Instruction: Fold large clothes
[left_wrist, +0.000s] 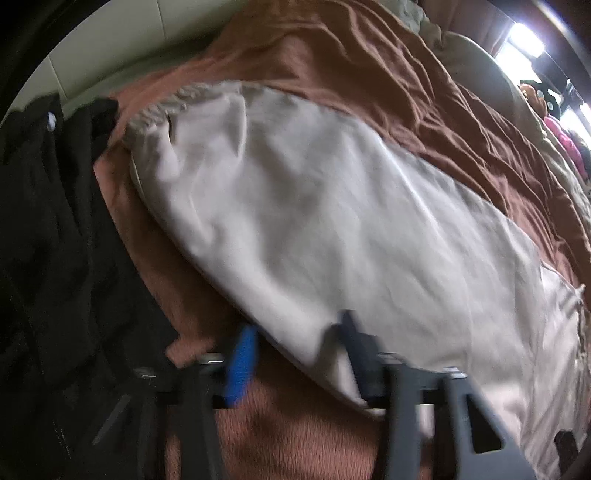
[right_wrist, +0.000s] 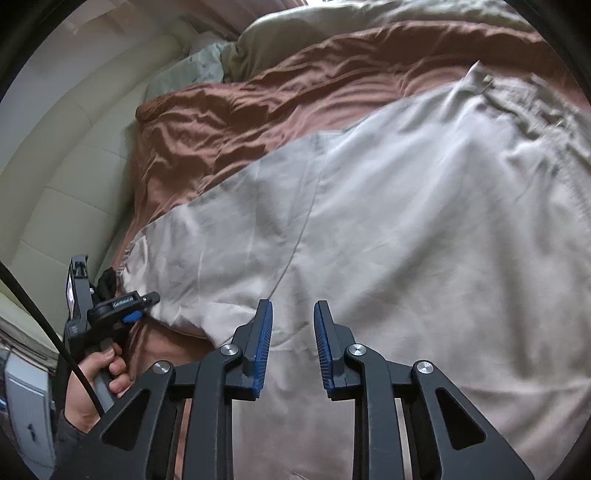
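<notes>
A large pale beige garment (left_wrist: 314, 206) lies spread on a brown bedspread (left_wrist: 369, 74); it also fills the right wrist view (right_wrist: 406, 221). My left gripper (left_wrist: 295, 343) is open, its blue-padded fingers (left_wrist: 242, 365) at the garment's near hem, which lies between them. It shows in the right wrist view (right_wrist: 138, 306) at the garment's left corner, held by a hand. My right gripper (right_wrist: 293, 343) is open and empty, just above the garment's near part.
Dark clothes (left_wrist: 55, 258) lie at the bed's left edge. A cream padded headboard (right_wrist: 74, 147) and pillows (right_wrist: 295, 33) are at the far side. Pink and orange items (left_wrist: 554, 122) sit at the far right.
</notes>
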